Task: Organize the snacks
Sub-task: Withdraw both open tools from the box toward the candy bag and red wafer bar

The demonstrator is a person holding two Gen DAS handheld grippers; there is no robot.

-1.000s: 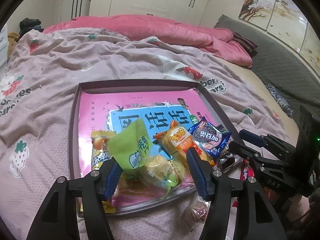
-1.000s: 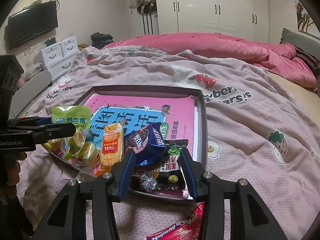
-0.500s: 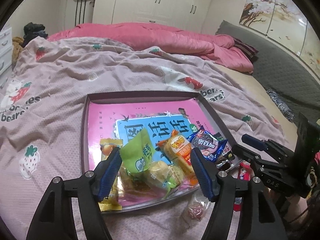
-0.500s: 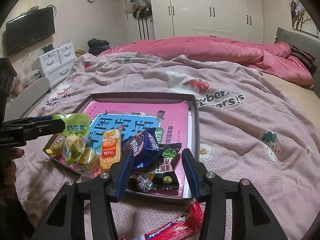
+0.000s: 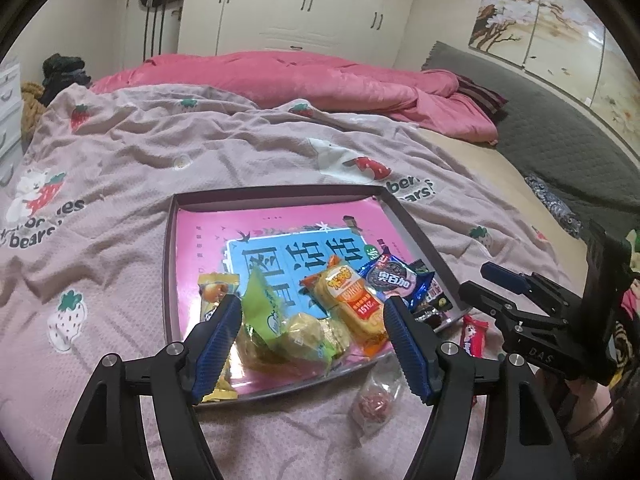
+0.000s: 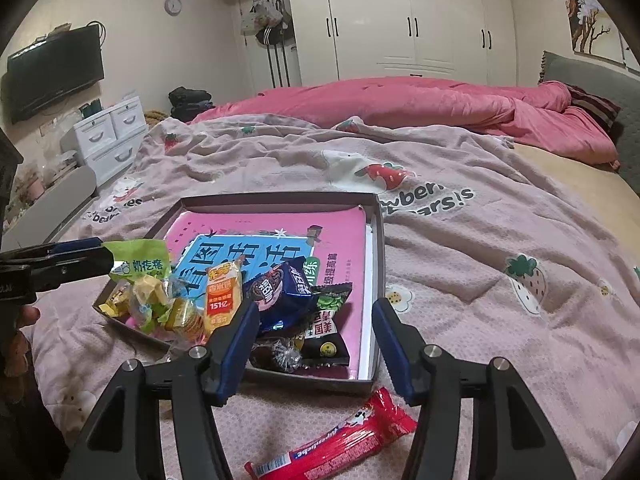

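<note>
A shallow dark tray (image 5: 416, 232) lined with a pink and blue book lies on the bed. Its near end holds several snacks: a green bag (image 5: 268, 312), an orange biscuit pack (image 5: 352, 304), a blue cookie pack (image 5: 394, 280). My left gripper (image 5: 314, 344) is open and empty just above the green bag. My right gripper (image 6: 314, 340) is open and empty over the tray's near corner; it also shows in the left wrist view (image 5: 488, 284). A red candy stick (image 6: 340, 440) and a clear-wrapped sweet (image 5: 374, 402) lie on the blanket outside the tray.
The bed is covered by a pink strawberry-print blanket (image 6: 500, 280), with a rumpled pink duvet (image 6: 420, 100) at the back. White drawers (image 6: 112, 136) and a wall TV (image 6: 56, 68) stand at the left. White wardrobes line the far wall.
Both grippers have drawn back and up from the tray, so more of the tray and bed shows. The green bag stays in the tray between the left fingers. Both stay open.
</note>
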